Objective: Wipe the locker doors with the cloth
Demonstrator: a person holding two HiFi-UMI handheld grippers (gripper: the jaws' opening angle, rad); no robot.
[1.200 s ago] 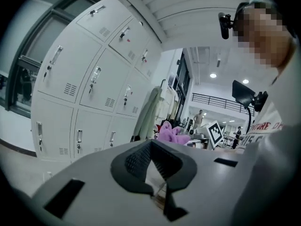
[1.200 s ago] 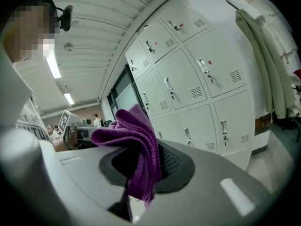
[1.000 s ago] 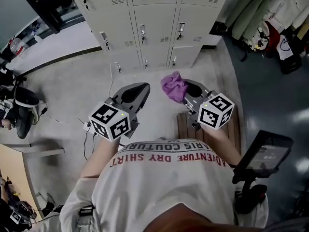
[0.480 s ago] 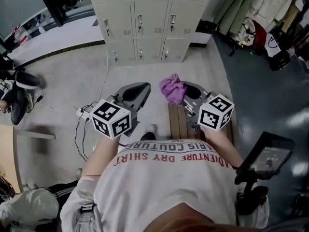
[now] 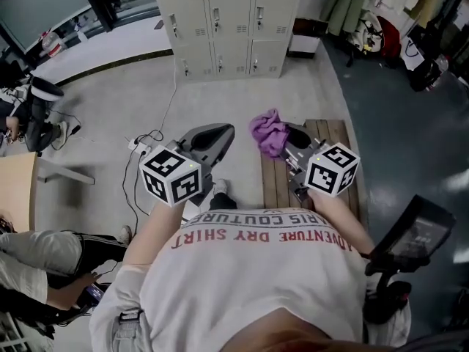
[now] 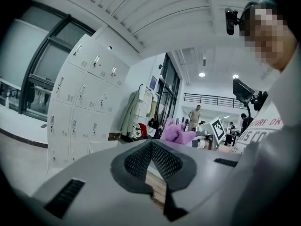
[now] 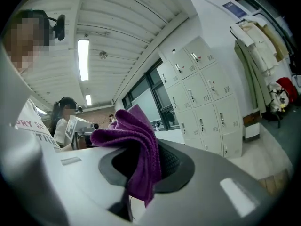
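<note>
Open indoor hall, grey concrete floor (image 5: 242, 101), bank of beige metal lockers (image 5: 220, 20) against the far wall, doors closed, well apart from both grippers. Left gripper (image 5: 214, 133) clenched tip to tip, nothing between the jaws, held above the floor just beside a slatted wooden bench (image 5: 272, 185). Right gripper (image 5: 292, 139) clamped on a crumpled purple microfibre cloth (image 5: 268, 132), bunched up above the jaws, over the bench.

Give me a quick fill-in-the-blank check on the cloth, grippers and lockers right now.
1. The right gripper is shut on a crumpled ___ fabric cloth.
2. The left gripper holds ___.
3. The doors of the beige metal lockers are all ___.
Missing words: purple; nothing; closed.
</note>
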